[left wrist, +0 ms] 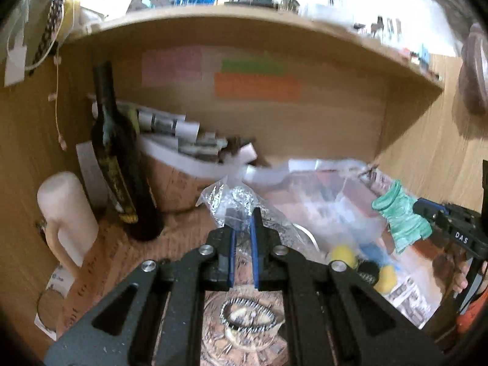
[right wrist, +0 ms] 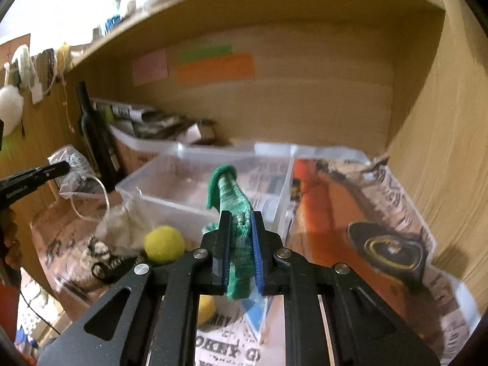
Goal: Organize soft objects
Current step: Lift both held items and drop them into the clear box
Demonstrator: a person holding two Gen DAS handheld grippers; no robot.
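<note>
My right gripper (right wrist: 241,218) is shut on a green knitted sock (right wrist: 235,201) and holds it above the near wall of a clear plastic bin (right wrist: 170,180); the sock also shows in the left wrist view (left wrist: 399,213). My left gripper (left wrist: 244,215) is shut on a crinkly clear plastic bag (left wrist: 241,201) with dark contents, left of the bin; the bag also shows in the right wrist view (right wrist: 73,167). A yellow felt ball (right wrist: 164,244) lies in front of the bin, beside a whitish drawstring pouch (right wrist: 122,225).
A dark wine bottle (left wrist: 122,164) and a white mug (left wrist: 67,213) stand at the left. A cardboard box of papers (left wrist: 189,164) sits behind. A beaded bracelet (left wrist: 248,317) lies on a coaster below my left gripper. Newspaper (right wrist: 381,213) covers the desk. A shelf (right wrist: 274,3) hangs overhead.
</note>
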